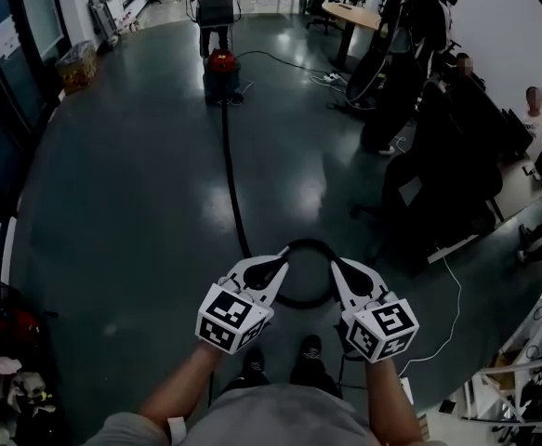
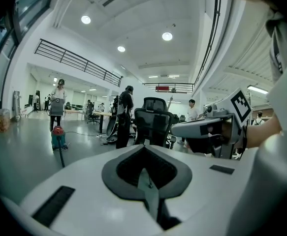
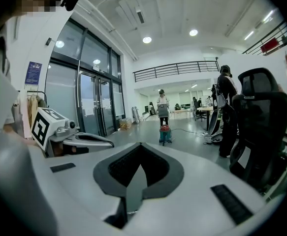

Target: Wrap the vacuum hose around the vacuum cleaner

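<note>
The vacuum cleaner (image 1: 219, 68), red on top with a teal body, stands far ahead on the dark floor; it also shows small in the left gripper view (image 2: 58, 137) and the right gripper view (image 3: 165, 134). Its black hose (image 1: 231, 179) runs along the floor toward me and ends in a loop (image 1: 310, 245) just in front of my feet. My left gripper (image 1: 280, 260) and right gripper (image 1: 337, 268) hover side by side above that loop, apart from it. Both are shut with nothing between the jaws (image 2: 144, 168) (image 3: 136, 181).
Black office chairs (image 1: 438, 170) and desks crowd the right side. A white cable (image 1: 452, 295) lies on the floor at right. A person with a cart (image 1: 217, 7) stands behind the vacuum. Glass doors (image 3: 91, 107) line the left wall.
</note>
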